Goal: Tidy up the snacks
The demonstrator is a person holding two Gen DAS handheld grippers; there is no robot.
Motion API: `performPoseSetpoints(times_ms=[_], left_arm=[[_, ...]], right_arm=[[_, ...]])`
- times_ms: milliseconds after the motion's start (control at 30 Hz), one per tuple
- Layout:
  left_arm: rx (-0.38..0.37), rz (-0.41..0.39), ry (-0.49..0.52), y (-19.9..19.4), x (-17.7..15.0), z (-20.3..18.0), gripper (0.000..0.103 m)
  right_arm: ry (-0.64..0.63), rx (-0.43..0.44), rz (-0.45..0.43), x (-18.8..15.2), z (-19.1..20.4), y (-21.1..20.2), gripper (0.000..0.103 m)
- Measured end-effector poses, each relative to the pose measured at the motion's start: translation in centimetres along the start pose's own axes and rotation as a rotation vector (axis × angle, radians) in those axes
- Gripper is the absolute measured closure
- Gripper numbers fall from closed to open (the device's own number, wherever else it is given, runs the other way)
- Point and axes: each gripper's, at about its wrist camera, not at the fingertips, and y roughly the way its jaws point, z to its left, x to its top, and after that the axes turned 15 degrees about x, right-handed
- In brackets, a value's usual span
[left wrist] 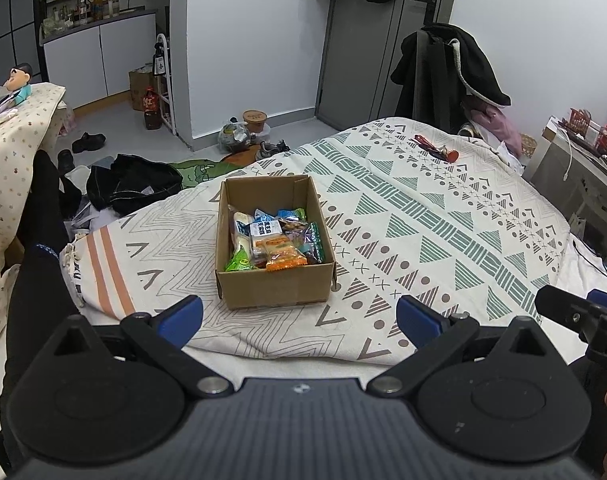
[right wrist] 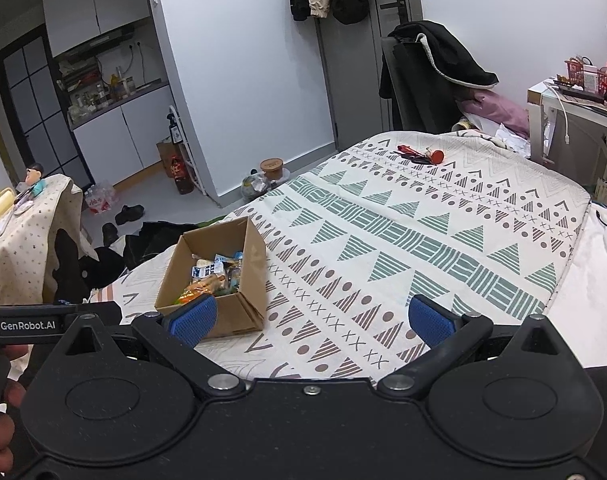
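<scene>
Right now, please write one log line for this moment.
left hand-held gripper: open, empty | right hand-held gripper: open, empty | snacks: in cardboard box on bed

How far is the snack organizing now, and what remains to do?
Mostly done, it seems: the snack packets all lie inside the cardboard box on the patterned blanket. Nothing is in hand; the left gripper and right gripper are open and empty. Only small red items lie far off; whether they are snacks is unclear.
</scene>
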Motion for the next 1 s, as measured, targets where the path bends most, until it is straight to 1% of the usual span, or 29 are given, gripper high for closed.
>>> performPoseSetpoints(times_ms=[667,1000], left_arm=[[-0.003,0.002,-0.002,0.03,-0.09,-0.03,0.001],[-0.008,0.001,-0.009,0.15,-0.11,0.27,0.001]], right_arm=[[-0.01,-0.03,0.012,0.02,0.18,0.36,0.0],[-0.005,-0.044,0.002,0.11,0.1,0.01,0.0]])
